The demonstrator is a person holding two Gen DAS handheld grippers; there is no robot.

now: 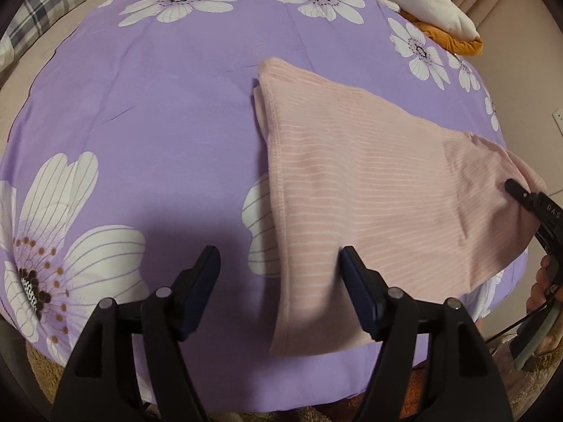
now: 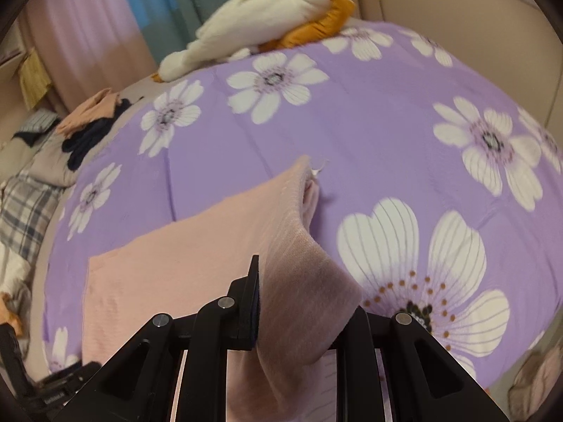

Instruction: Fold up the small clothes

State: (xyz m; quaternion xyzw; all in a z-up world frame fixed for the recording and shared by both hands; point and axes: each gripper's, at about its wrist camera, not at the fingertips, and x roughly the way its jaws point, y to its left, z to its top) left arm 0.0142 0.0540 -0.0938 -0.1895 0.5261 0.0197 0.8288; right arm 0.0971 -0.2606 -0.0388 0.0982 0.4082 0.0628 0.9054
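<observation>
A pink garment with thin white stripes (image 1: 369, 183) lies folded on the purple flowered bedsheet (image 1: 158, 105). My left gripper (image 1: 279, 263) hovers open over the garment's near left edge; its right finger (image 1: 355, 274) is above the fabric, its left finger over bare sheet. At the right edge of that view my right gripper (image 1: 517, 190) pinches the garment's right corner. In the right wrist view the right gripper (image 2: 299, 302) is shut on a raised fold of the pink garment (image 2: 176, 274), which drapes over and hides one finger. The left gripper (image 2: 59, 387) shows dark at the lower left.
A white and orange plush bundle (image 2: 267, 24) lies at the bed's far end. A plaid cloth (image 1: 45, 3) and a pile of dark and peach clothes (image 2: 91, 119) sit off the sheet's left side. Curtains and a wall stand behind the bed.
</observation>
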